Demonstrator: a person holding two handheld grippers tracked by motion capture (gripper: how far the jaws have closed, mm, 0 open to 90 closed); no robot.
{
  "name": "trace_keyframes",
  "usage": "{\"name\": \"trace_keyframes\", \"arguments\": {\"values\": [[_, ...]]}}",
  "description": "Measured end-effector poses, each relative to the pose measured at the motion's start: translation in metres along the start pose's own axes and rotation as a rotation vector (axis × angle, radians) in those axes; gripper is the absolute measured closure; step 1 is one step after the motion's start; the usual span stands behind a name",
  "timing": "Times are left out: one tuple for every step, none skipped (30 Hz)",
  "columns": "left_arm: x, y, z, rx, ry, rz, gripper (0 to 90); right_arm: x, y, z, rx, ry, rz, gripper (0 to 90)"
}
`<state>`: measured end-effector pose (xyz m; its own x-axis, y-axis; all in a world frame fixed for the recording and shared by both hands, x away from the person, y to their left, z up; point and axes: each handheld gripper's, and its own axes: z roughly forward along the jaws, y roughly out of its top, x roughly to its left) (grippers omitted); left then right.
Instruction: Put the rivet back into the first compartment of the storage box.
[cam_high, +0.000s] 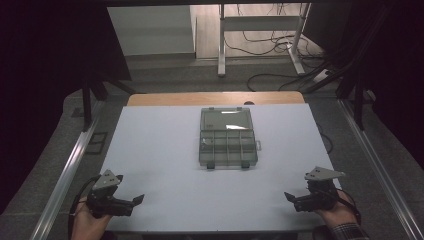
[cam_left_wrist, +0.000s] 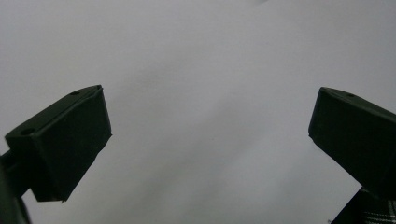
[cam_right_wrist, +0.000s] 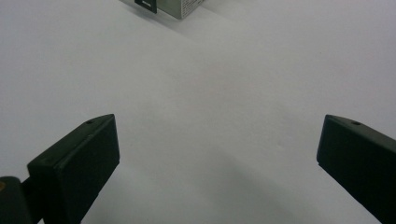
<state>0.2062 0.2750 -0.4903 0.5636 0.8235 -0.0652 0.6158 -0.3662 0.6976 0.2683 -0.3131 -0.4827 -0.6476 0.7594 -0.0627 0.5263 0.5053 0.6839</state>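
Note:
A clear plastic compartment box (cam_high: 227, 138) lies open in the middle of the white table sheet (cam_high: 160, 150), its lid folded back toward the far side and its divided tray nearer me. My left gripper (cam_high: 136, 201) rests at the near left corner of the sheet, held by a hand, jaws wide apart over bare white surface (cam_left_wrist: 210, 130). At the near right corner my right gripper (cam_high: 291, 199) is likewise open with nothing between its jaws. A corner of the box (cam_right_wrist: 180, 7) shows at the top of the right gripper view.
A wooden table edge (cam_high: 215, 98) shows beyond the sheet. Metal rails (cam_high: 65, 172) run along both sides of the table. Farther back stand a white desk frame (cam_high: 260, 30) and loose cables (cam_high: 272, 45) on the floor.

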Motion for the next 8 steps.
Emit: {"name": "trace_keyframes", "arguments": {"values": [[0.0004, -0.001, 0.0002, 0.002, 0.003, -0.002, 0.0, 0.0, 0.0, 0.0, 0.0, 0.0, 0.0, 0.0], [0.0009, -0.0018, 0.0002, 0.005, 0.007, -0.003, 0.0, 0.0001, -0.0001, 0.0001, -0.001, -0.001, 0.001, 0.0], [0.0017, -0.0022, -0.0001, 0.005, 0.007, -0.005, 0.0, 0.0, -0.0001, 0.0, 0.0, 0.0, 0.0, 0.0], [0.0023, -0.0026, -0.0006, 0.002, 0.006, -0.012, 0.0, 0.0, -0.0001, 0.0, 0.001, 0.0, 0.0, 0.0], [0.003, -0.0028, -0.0008, -0.003, 0.003, -0.018, 0.0, 0.0001, -0.0001, 0.0, 0.001, 0.0, 0.0, 0.0], [0.0036, -0.0029, -0.001, -0.003, 0.002, -0.021, 0.0, 0.0, -0.0003, 0.0001, 0.003, 0.0, 0.0, 0.0], [0.0039, -0.003, -0.0009, -0.004, 0.003, -0.024, 0.0, -0.0002, -0.0004, 0.0002, 0.003, 0.0, 0.002, 0.0], [0.0042, -0.0029, -0.0006, -0.004, 0.003, -0.024, 0.0, -0.0005, -0.0006, 0.0002, 0.003, 0.0, 0.003, 0.0]]}}
